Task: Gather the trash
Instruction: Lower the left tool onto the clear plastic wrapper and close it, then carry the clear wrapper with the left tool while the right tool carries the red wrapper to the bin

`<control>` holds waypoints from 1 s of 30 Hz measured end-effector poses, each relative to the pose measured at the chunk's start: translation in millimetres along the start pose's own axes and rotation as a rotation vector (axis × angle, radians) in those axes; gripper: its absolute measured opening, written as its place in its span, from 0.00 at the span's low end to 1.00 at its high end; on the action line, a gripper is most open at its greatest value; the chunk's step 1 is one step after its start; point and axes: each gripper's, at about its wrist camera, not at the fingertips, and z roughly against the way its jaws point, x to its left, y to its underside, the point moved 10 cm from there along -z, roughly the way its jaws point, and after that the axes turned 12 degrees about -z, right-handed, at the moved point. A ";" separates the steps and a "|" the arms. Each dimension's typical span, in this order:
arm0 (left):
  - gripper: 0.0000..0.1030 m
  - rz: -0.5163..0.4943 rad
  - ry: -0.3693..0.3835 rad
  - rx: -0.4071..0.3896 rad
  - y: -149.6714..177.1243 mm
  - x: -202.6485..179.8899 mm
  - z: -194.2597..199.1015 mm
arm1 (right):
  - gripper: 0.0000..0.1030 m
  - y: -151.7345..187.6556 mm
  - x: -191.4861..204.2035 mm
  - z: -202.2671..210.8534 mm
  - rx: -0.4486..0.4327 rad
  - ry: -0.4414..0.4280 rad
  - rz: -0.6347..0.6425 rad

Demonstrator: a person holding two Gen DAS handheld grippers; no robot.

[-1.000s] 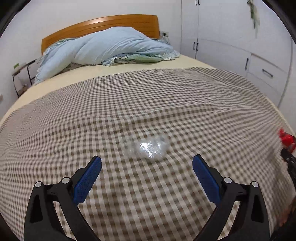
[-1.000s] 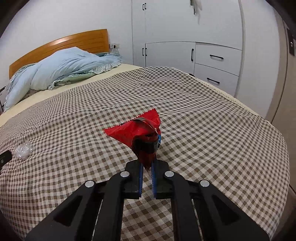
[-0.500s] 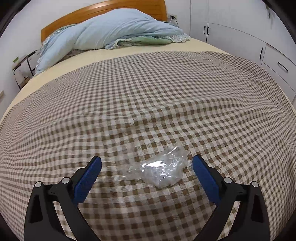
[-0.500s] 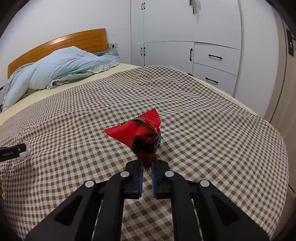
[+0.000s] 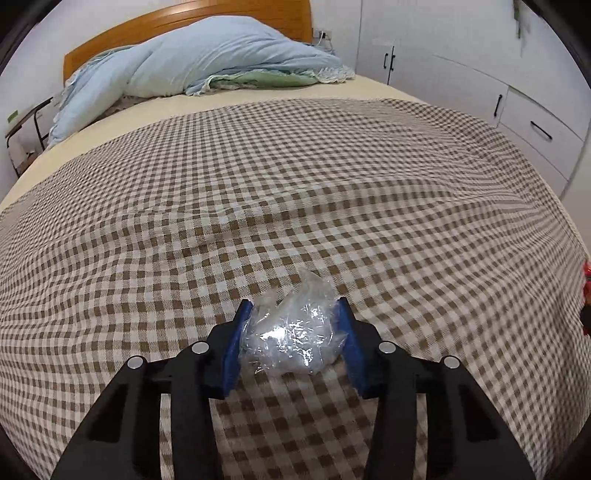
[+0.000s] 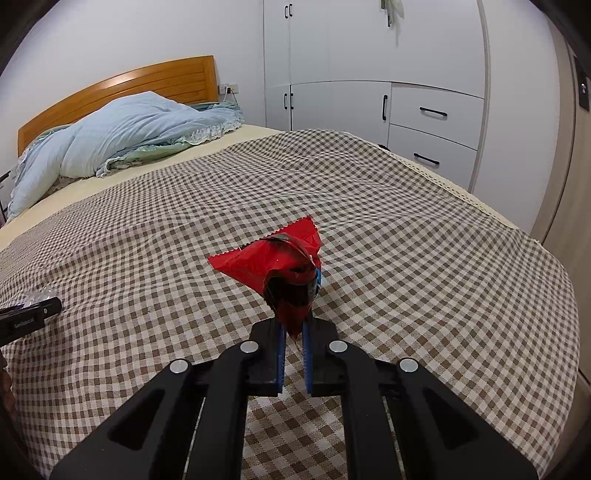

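A crumpled clear plastic wrapper (image 5: pixel 291 332) lies on the brown checked bedspread (image 5: pixel 295 206). My left gripper (image 5: pixel 293 314) is shut on it, its blue pads pressing both sides. My right gripper (image 6: pixel 293 328) is shut on a red snack wrapper (image 6: pixel 284 269) and holds it above the bedspread (image 6: pixel 406 258). The left gripper's finger (image 6: pixel 29 317) and a bit of the clear wrapper (image 6: pixel 42 293) show at the left edge of the right wrist view. The red wrapper's edge (image 5: pixel 586 280) shows at the far right of the left wrist view.
A light blue quilt (image 5: pixel 207 62) is bunched at the wooden headboard (image 5: pixel 177 26). White wardrobes and drawers (image 6: pixel 424 118) stand along the bed's right side. A small side table (image 5: pixel 26 125) stands left of the bed.
My left gripper moved down and forward to the clear wrapper and closed on it. The right gripper stayed still with the red wrapper.
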 end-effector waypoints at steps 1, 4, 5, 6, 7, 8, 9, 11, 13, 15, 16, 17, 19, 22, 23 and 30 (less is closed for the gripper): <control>0.42 -0.003 0.001 -0.006 0.2 -0.6 2.1 | 0.07 0.0 0.7 0.8 -0.002 -0.003 0.001; 0.42 -0.011 0.009 -0.030 1.4 -3.3 14.8 | 0.08 -1.8 2.3 4.9 -0.017 -0.020 0.002; 0.42 -0.016 0.003 -0.039 1.8 -3.9 20.8 | 0.07 -3.1 2.8 8.2 -0.029 -0.031 0.000; 0.42 -0.018 0.002 -0.045 2.7 -4.9 26.5 | 0.07 -4.1 3.3 11.8 -0.040 -0.041 -0.001; 0.42 -0.018 0.005 -0.052 3.6 -6.6 32.0 | 0.07 -5.9 3.9 17.3 -0.058 -0.057 -0.002; 0.42 -0.016 0.010 -0.053 3.7 -8.2 34.8 | 0.07 -6.7 4.3 21.3 -0.069 -0.065 0.000; 0.42 -0.014 0.017 -0.049 4.4 -10.3 37.7 | 0.07 -6.4 5.5 25.9 -0.074 -0.075 0.008; 0.42 -0.007 0.023 -0.046 9.6 -13.1 47.9 | 0.07 -4.6 7.5 31.3 -0.074 -0.086 0.028; 0.42 -0.005 0.039 -0.062 9.7 -16.6 57.8 | 0.07 -3.2 10.9 35.8 -0.073 -0.095 0.037; 0.42 -0.034 0.029 -0.086 11.1 -22.3 72.4 | 0.07 -2.2 11.3 41.3 -0.072 -0.100 0.038; 0.42 -0.047 0.027 -0.096 12.0 -25.0 77.2 | 0.07 -1.3 10.9 45.3 -0.072 -0.103 0.037; 0.42 -0.062 0.025 -0.108 13.8 -28.5 85.1 | 0.07 -0.3 10.0 49.5 -0.071 -0.108 0.035; 0.42 -0.073 0.027 -0.120 17.1 -33.0 96.7 | 0.07 1.8 11.3 54.9 -0.067 -0.118 0.037; 0.42 -0.076 0.047 -0.140 24.1 -39.6 116.0 | 0.07 5.9 9.9 66.4 -0.064 -0.143 0.038; 0.42 -0.081 0.057 -0.152 26.3 -42.5 123.5 | 0.07 7.3 8.9 69.5 -0.063 -0.148 0.040; 0.42 -0.095 0.088 -0.183 45.1 -57.5 164.2 | 0.07 12.9 3.2 100.4 -0.065 -0.196 0.052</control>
